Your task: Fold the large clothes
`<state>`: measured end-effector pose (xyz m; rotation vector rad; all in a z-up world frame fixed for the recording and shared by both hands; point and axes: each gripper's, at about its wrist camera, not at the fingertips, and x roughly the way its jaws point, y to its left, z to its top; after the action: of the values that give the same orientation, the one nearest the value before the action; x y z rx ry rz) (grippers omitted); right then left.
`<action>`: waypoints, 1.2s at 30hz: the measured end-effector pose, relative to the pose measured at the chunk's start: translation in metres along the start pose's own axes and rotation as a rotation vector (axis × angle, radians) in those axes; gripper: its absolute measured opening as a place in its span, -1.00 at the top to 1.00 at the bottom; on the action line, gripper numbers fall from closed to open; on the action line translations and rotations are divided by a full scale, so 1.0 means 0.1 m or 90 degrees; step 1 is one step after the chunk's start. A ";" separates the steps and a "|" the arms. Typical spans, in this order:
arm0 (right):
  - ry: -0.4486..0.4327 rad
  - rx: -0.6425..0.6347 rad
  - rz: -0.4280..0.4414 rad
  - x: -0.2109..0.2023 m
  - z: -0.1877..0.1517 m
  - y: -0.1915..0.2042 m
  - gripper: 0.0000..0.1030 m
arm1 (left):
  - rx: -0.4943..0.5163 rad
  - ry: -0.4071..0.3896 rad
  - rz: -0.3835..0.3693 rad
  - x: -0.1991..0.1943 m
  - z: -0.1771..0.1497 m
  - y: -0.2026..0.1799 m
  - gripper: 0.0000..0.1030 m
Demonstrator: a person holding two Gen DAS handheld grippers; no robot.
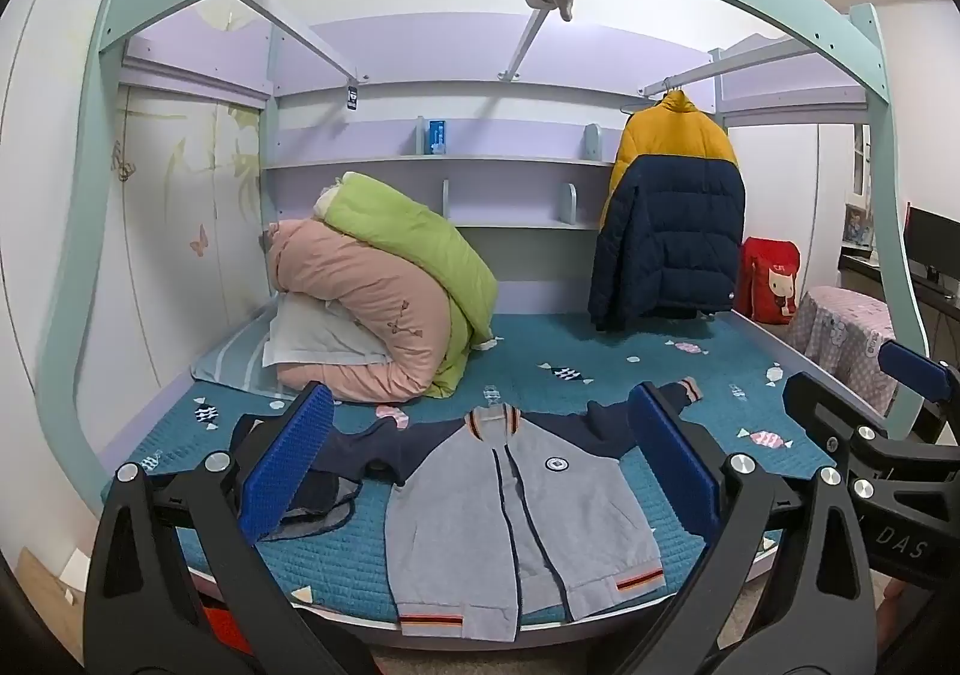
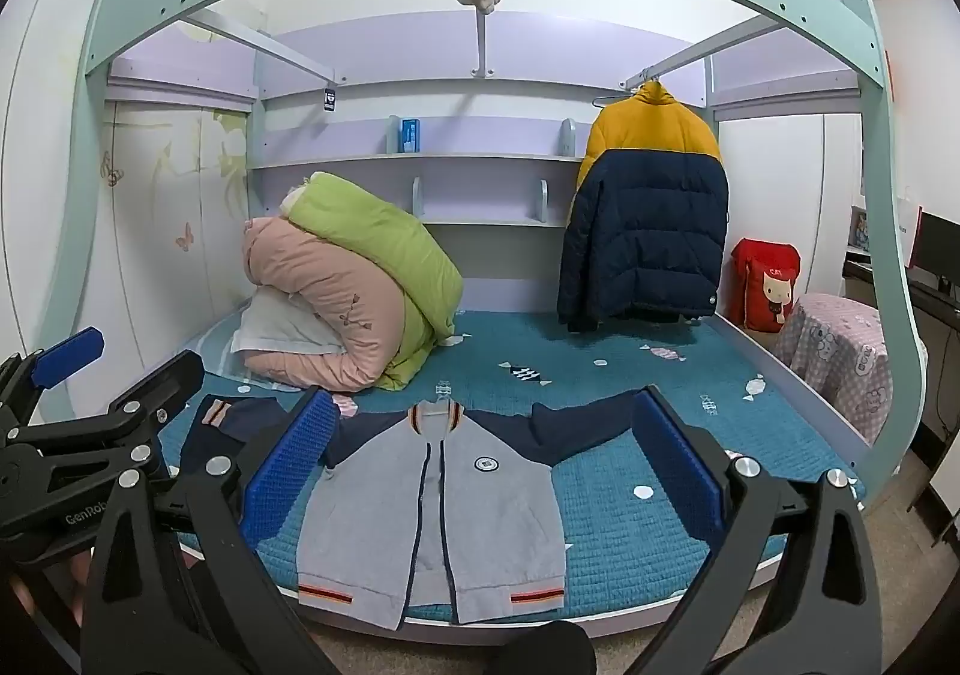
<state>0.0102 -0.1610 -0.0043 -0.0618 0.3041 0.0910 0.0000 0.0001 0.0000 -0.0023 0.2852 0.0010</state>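
Observation:
A grey zip jacket [image 1: 516, 519] with navy sleeves and striped collar and hem lies flat, front up, on the teal bedspread [image 1: 600, 375] near the bed's front edge. It also shows in the right wrist view [image 2: 432, 513]. Its sleeves spread out to both sides. My left gripper [image 1: 480, 471] is open and empty, held in front of and above the jacket. My right gripper [image 2: 480, 471] is open and empty, likewise in front of the jacket. Each gripper shows at the edge of the other's view.
Rolled pink and green quilts [image 1: 384, 303] and a pillow sit at the back left of the bed. A yellow and navy puffer coat [image 1: 672, 219] hangs at the back right. A red bag [image 1: 768, 279] and a covered stool [image 1: 846, 339] stand right of the bed.

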 end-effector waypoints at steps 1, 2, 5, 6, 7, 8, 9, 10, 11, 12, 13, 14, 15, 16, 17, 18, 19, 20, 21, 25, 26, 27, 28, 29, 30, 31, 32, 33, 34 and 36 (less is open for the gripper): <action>0.000 0.000 0.001 0.00 0.00 0.00 -0.86 | 0.000 0.000 0.000 0.00 0.00 0.00 -0.91; 0.000 0.000 -0.001 0.00 0.00 0.01 -0.86 | 0.000 -0.002 0.000 0.00 0.00 0.00 -0.91; 0.000 0.000 -0.001 0.00 -0.01 0.01 -0.86 | 0.001 -0.003 -0.001 0.00 0.00 0.00 -0.91; 0.000 0.000 -0.001 0.00 -0.01 0.01 -0.86 | 0.000 -0.003 -0.001 0.00 0.01 0.00 -0.91; -0.001 0.000 -0.001 0.00 -0.01 0.01 -0.86 | 0.000 -0.003 -0.001 0.00 0.01 0.00 -0.91; -0.001 -0.001 -0.002 0.00 -0.01 0.01 -0.86 | 0.001 -0.003 -0.002 0.00 0.01 0.00 -0.91; -0.001 -0.001 -0.002 0.00 0.00 0.02 -0.86 | 0.001 -0.003 -0.002 0.00 0.01 0.01 -0.91; 0.000 0.000 -0.002 0.00 -0.01 0.01 -0.86 | 0.000 -0.002 -0.003 0.00 0.01 0.01 -0.91; 0.000 -0.001 -0.002 0.01 -0.01 0.01 -0.86 | 0.001 -0.001 0.000 0.00 0.00 0.00 -0.91; 0.000 0.000 -0.001 0.03 0.01 0.01 -0.86 | 0.002 0.000 0.000 0.00 0.00 0.00 -0.91; 0.001 0.000 -0.001 0.03 0.01 0.01 -0.86 | 0.002 0.001 0.000 0.00 0.00 0.00 -0.91; 0.002 0.000 -0.001 0.04 0.02 0.00 -0.86 | 0.003 0.001 0.001 0.00 0.00 -0.01 -0.91; 0.002 0.001 0.000 0.05 0.02 0.00 -0.86 | 0.003 0.002 0.001 0.00 0.01 -0.01 -0.91; 0.003 0.001 0.000 0.06 0.03 0.01 -0.86 | 0.004 0.004 0.001 0.01 0.00 -0.03 -0.91; 0.005 0.002 0.000 0.07 0.04 0.01 -0.86 | 0.004 0.004 0.001 0.04 0.02 -0.05 -0.91; 0.006 0.003 0.001 0.09 0.05 0.01 -0.86 | 0.004 0.005 0.001 0.05 0.03 -0.06 -0.91; 0.006 0.004 0.001 0.10 0.05 0.01 -0.86 | 0.004 0.006 0.000 0.05 0.03 -0.06 -0.91; 0.006 0.004 0.001 0.10 0.05 0.00 -0.86 | 0.001 0.004 -0.001 0.06 0.01 -0.06 -0.91; 0.006 0.005 0.000 0.11 0.06 0.00 -0.86 | 0.001 0.005 -0.002 0.07 0.01 -0.07 -0.91; 0.008 0.005 0.002 0.11 0.05 -0.01 -0.86 | 0.004 0.006 -0.002 0.11 0.01 -0.08 -0.91; 0.008 0.006 0.003 0.11 0.04 -0.02 -0.86 | 0.005 0.005 -0.002 0.11 0.01 -0.08 -0.91; 0.008 0.007 0.004 0.12 0.05 -0.02 -0.86 | 0.006 0.005 -0.001 0.11 0.02 -0.09 -0.91; 0.009 0.008 0.004 0.13 0.05 -0.02 -0.86 | 0.006 0.002 -0.001 0.11 0.01 -0.07 -0.91; 0.009 0.009 0.005 0.14 0.06 -0.02 -0.86 | 0.006 0.000 -0.002 0.11 0.02 -0.07 -0.91; 0.009 0.009 0.005 0.13 0.04 -0.02 -0.86 | 0.005 -0.002 -0.003 0.11 0.02 -0.07 -0.91; 0.008 0.008 0.005 0.14 0.05 -0.02 -0.86 | 0.005 -0.001 -0.005 0.18 -0.01 -0.07 -0.91; 0.009 0.008 0.005 0.14 0.04 -0.03 -0.86 | 0.006 0.001 -0.005 0.19 -0.02 -0.07 -0.91; 0.009 0.008 0.006 0.14 0.04 -0.03 -0.86 | 0.007 0.001 -0.006 0.20 -0.03 -0.06 -0.91; 0.009 0.009 0.007 0.15 0.04 -0.02 -0.86 | 0.006 0.001 -0.007 0.21 -0.03 -0.06 -0.91; 0.008 0.011 0.008 0.15 0.00 -0.01 -0.86 | 0.013 -0.003 -0.003 0.20 -0.03 -0.07 -0.91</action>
<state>0.0243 -0.1605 -0.0091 -0.0429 0.3182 0.1001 0.0186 -0.0071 -0.0083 0.0179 0.2799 -0.0073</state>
